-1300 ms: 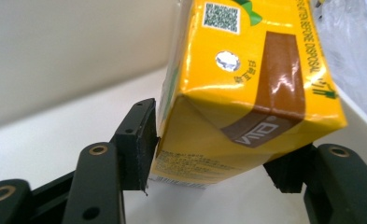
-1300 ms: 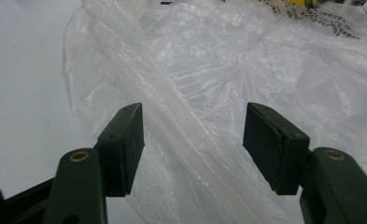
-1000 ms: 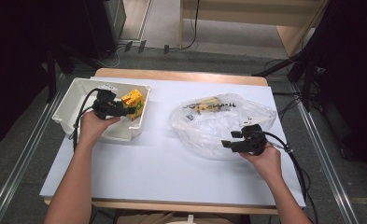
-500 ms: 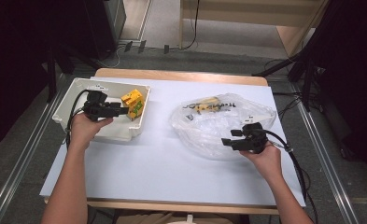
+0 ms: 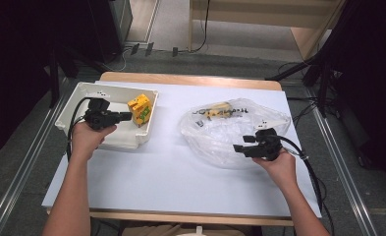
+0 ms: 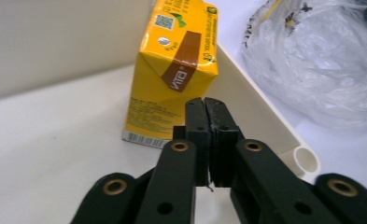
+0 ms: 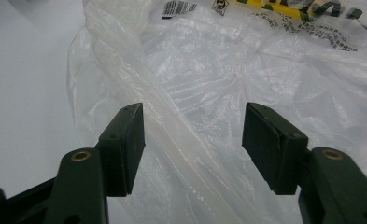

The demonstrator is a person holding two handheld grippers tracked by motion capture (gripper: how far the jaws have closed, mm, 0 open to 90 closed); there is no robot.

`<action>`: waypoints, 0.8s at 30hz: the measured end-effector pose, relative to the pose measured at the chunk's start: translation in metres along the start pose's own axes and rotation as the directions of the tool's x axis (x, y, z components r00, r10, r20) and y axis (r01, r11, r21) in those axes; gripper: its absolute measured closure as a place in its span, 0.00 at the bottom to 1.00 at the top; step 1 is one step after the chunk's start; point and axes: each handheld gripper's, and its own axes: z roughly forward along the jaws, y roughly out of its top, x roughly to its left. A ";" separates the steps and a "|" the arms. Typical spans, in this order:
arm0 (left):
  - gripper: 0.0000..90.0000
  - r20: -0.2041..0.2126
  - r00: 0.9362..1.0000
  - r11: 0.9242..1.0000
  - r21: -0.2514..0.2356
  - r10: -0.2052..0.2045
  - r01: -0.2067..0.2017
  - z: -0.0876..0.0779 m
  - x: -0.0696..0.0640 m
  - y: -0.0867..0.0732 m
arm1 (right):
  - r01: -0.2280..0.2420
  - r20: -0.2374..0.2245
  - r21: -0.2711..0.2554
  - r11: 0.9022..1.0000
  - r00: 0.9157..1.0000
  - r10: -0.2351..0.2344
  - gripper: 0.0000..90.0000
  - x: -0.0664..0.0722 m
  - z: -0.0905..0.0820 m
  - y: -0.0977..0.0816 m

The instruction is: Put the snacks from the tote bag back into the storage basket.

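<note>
A white table [image 5: 146,187] on a grey floor carries a white bin [image 5: 77,105] and a clear plastic bag [image 5: 215,137]; compared with a second ago, the left gripper [image 5: 126,116] has drawn back from the yellow carton [image 5: 140,109] standing in the bin. In the left gripper view its jaws have just closed, meeting on nothing (carton [image 6: 174,70] just beyond), so the carton looks released. In the right gripper view the right gripper [image 7: 193,149] gapes wide over the bag [image 7: 246,84].

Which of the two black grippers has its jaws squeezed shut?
The left gripper, in the white bin beside the yellow carton, pads touching, nothing between. The right gripper gapes over the plastic bag.
</note>
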 end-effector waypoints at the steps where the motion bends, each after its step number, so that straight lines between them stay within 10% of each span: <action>1: 1.00 -0.004 1.000 1.000 0.002 0.000 0.000 0.001 0.000 0.000 | 0.000 0.001 0.001 1.000 1.000 0.000 0.45 0.000 0.000 0.000; 24: 1.00 0.004 0.999 0.997 0.074 0.036 -0.037 0.029 -0.008 -0.005 | 0.007 0.008 0.001 1.000 1.000 -0.007 0.45 0.000 0.000 0.000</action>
